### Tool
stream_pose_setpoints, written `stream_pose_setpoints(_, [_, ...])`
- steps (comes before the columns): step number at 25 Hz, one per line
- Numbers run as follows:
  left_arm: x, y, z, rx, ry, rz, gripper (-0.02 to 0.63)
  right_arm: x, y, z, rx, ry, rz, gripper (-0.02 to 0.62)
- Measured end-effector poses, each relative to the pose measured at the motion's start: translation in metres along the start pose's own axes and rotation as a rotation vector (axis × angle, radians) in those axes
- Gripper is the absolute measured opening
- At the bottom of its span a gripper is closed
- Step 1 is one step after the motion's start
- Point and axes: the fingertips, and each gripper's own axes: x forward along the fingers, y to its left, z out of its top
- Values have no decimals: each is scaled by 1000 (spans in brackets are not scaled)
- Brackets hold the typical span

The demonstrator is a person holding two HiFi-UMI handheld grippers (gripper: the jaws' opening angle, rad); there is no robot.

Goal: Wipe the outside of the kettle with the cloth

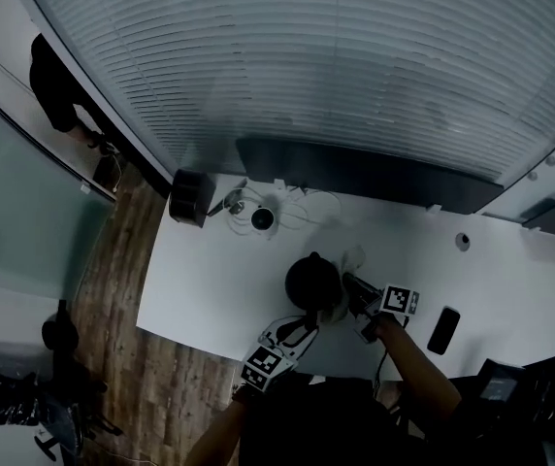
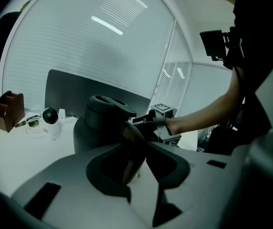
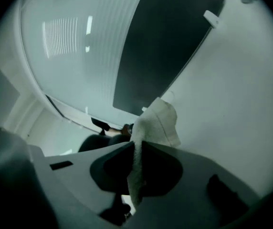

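Left gripper (image 2: 138, 145) is clamped on the handle of the kettle (image 2: 96, 132). Right gripper (image 3: 137, 143) pinches the cloth (image 3: 160, 120) just beside the kettle; contact indiscernible.

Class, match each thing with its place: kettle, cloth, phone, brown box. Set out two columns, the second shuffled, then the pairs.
1 kettle
2 cloth
3 phone
4 brown box

A pinched in the right hand-held gripper
B flat on the table, right side
C table's far left corner
D handle gripped by the left hand-held gripper

Pairs: 1-D, 2-A, 3-B, 4-C
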Motion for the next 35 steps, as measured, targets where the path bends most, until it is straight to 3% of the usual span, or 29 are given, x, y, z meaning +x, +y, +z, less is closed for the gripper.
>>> stream_pose_setpoints(2, [-8,4,0,-12,-12,5,120,5,1,-1,16,25,1,35])
stream_pose_setpoints(4, [-17,11,-1,-26,-19,15,120,9,35,9,32,25,112,35])
stream_pose_setpoints(6, [-25,17,-2,-20,-15,29,120,19,81,15,-36,73,237,35])
stream_pose_setpoints(8, [-34,25,-5,-1,-1,53,120,34,99,11,-103,152,280,35])
stream_pose_setpoints(12, [-49,40,-9,50,21,144,117,44,58,6,5,188,238,35])
stream_pose_setpoints(15, [-50,45,-10,140,52,185,114,27,4,-6,2,223,75,35])
stream_pose_setpoints(16, [-51,49,-8,168,55,198,114,24,-1,-9,23,232,67,35])
stream_pose_setpoints(18, [-58,60,-6,234,65,233,114,29,15,-11,34,248,121,35])
stream_pose_setpoints(22, [-71,87,-7,344,41,253,114,46,95,0,-69,282,329,35])
stream_pose_setpoints(24, [-75,100,-4,352,20,273,114,56,102,-6,-104,334,339,35])
stream_pose_setpoints(26, [-75,110,-2,376,13,288,114,62,78,-11,-56,347,302,35])
stream_pose_setpoints(29, [-69,116,4,449,12,279,114,56,6,-25,-22,354,74,35])
stream_pose_setpoints(30, [-67,118,6,470,11,270,114,57,-2,-30,-15,353,66,35])
stream_pose_setpoints(35, [-71,129,6,486,-12,184,114,59,76,-22,-49,337,315,35])
